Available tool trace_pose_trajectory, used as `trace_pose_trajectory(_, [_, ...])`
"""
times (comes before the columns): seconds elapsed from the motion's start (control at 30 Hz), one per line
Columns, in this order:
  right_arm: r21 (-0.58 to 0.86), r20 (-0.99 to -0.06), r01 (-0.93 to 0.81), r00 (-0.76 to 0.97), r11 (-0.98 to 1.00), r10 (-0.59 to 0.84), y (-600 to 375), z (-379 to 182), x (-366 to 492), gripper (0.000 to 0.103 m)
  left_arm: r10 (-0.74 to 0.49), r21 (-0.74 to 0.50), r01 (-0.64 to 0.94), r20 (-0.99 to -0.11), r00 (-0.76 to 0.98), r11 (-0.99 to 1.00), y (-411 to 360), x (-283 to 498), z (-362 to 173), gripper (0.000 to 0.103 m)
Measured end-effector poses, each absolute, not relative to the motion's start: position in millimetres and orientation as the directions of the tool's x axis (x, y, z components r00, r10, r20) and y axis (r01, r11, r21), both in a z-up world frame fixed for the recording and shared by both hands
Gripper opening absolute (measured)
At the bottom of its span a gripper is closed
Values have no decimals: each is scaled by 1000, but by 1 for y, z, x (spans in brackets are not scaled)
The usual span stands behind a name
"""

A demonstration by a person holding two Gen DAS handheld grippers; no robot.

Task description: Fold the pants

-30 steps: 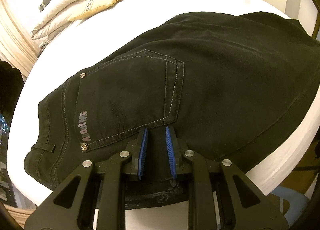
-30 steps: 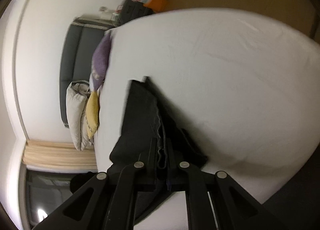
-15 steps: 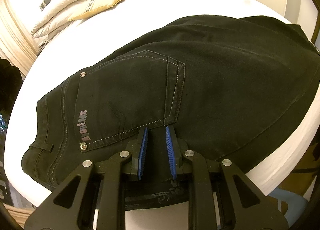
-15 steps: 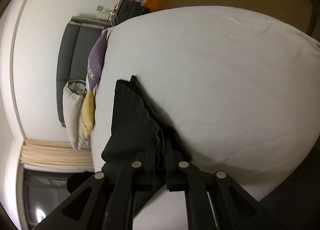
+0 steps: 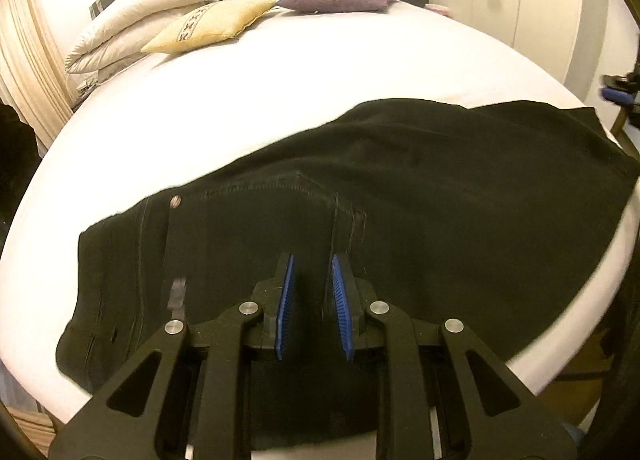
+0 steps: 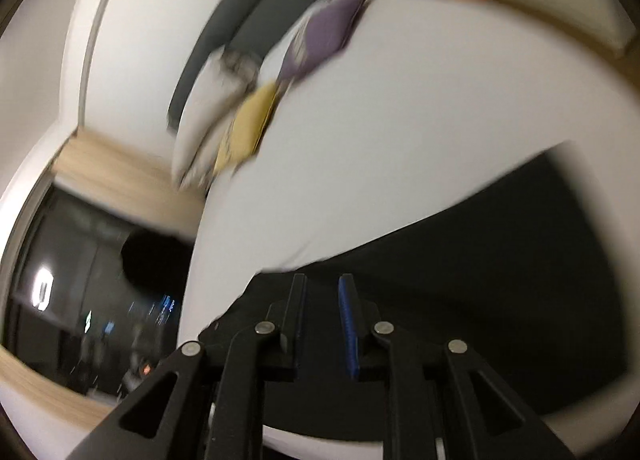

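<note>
Black pants spread flat on white bed, filling lower half of frame. Left gripper above pocket seam, jaws narrowly apart, holding nothing. Right gripper, blurred, jaws apart over dark cloth, empty.

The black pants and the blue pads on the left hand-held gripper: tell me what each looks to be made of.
The black pants look like matte denim or heavy cotton twill: pale contrast stitching outlines a back pocket, and a metal rivet sits at its corner. The blue pads on the left hand-held gripper look like ridged rubber or soft plastic, judging by their fine ribbing; which one cannot be told.
</note>
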State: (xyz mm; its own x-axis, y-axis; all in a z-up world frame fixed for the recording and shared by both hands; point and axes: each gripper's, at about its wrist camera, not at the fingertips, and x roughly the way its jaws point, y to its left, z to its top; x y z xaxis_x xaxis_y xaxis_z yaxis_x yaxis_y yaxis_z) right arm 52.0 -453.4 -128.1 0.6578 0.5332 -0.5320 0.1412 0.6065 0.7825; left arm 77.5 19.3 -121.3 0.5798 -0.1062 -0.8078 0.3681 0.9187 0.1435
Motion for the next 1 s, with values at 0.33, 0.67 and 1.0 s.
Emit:
trace_pose_trajectory(0.33, [812,-563,383,712,440,419,-505,-232,81,0,-112,98,338,-829,548,936,21,104,-148,19])
trace_pose_trajectory(0.67, [871,-418,167,748,462,516,-493,-186,-12,12,-145,79,343,-802,580,936,32,76,-137,19])
trace_pose_trajectory(1.0, [770,-595,461,769,441,233,-550,-214,-96,3,-107,82,282,-795,596,956,75,49,-138,23])
